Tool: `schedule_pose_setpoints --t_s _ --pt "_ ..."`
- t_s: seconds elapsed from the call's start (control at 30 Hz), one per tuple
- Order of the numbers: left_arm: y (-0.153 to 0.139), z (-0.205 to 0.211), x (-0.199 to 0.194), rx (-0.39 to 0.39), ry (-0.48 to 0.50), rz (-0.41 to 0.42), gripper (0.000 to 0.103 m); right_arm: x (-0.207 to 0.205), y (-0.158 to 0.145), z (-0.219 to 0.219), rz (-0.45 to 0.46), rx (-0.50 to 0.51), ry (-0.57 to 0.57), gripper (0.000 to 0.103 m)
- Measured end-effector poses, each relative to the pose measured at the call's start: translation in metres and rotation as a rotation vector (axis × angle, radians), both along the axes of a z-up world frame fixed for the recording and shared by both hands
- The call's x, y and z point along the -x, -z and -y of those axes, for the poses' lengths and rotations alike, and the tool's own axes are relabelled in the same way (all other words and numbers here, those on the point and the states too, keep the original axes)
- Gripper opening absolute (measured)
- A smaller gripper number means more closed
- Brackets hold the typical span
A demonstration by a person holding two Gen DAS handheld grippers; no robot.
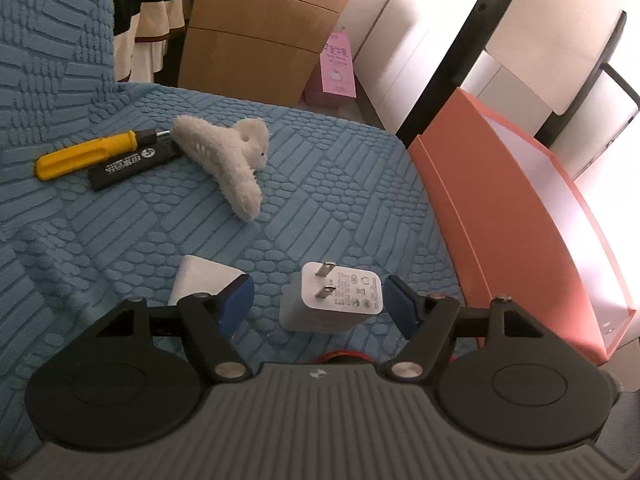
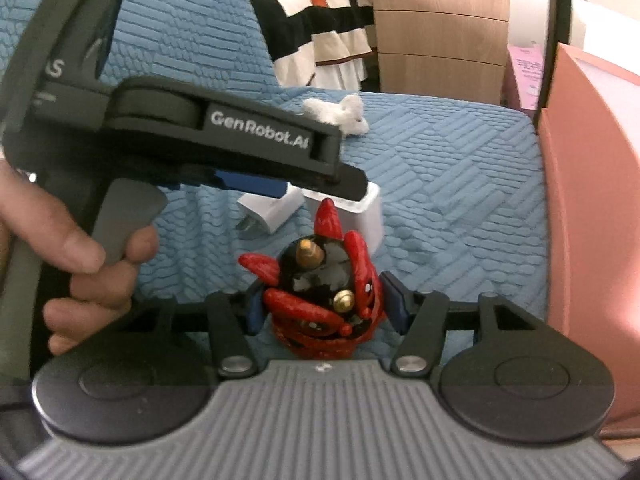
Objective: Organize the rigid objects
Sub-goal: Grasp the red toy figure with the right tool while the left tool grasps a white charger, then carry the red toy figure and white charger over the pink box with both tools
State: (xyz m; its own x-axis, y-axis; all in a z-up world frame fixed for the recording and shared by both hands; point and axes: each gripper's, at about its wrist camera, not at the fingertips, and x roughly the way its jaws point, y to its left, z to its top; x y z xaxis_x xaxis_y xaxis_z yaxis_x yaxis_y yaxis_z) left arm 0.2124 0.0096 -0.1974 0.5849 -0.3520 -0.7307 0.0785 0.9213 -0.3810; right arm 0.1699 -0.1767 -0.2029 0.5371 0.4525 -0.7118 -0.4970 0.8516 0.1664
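My left gripper [image 1: 319, 303] hangs low over the blue textured cover [image 1: 340, 168], open, with a white plug-in charger [image 1: 334, 300] lying between its blue pads, prongs up. The right pad is nearly at the charger's side and the left pad stands clear of it. My right gripper [image 2: 324, 309] is shut on a glossy red and black figurine [image 2: 320, 300] with gold studs, a pad against each flank. Further back lie a yellow screwdriver [image 1: 88, 152], a black stick [image 1: 132, 164] and a fluffy white hair claw [image 1: 228, 160].
An orange bin [image 1: 520, 208] stands at the cover's right edge. A second white block [image 1: 200, 280] lies behind the left finger. A hand [image 2: 80, 256] holds the left gripper's handle at the left of the right wrist view. A wooden drawer unit [image 1: 272, 28] and a pink box [image 1: 336, 68] stand behind.
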Motion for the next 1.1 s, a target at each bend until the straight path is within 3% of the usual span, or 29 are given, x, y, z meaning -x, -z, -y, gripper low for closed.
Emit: schedule_pose_setpoints --t_s 0.5,0.7,1.1 --pt "0.012 0.033 -0.012 -0.096 0.089 0.033 0.076 -0.001 -0.004 0.033 -0.045 0.045 0.120 0.060" --pt "0.013 0.029 -0.015 -0.086 0.055 0.039 0.061 0.000 -0.004 0.033 -0.058 0.047 0.150 0.060" --pt "-0.010 0.024 -0.002 -0.059 0.025 0.074 0.060 -0.001 -0.018 0.034 -0.055 0.035 0.201 0.060"
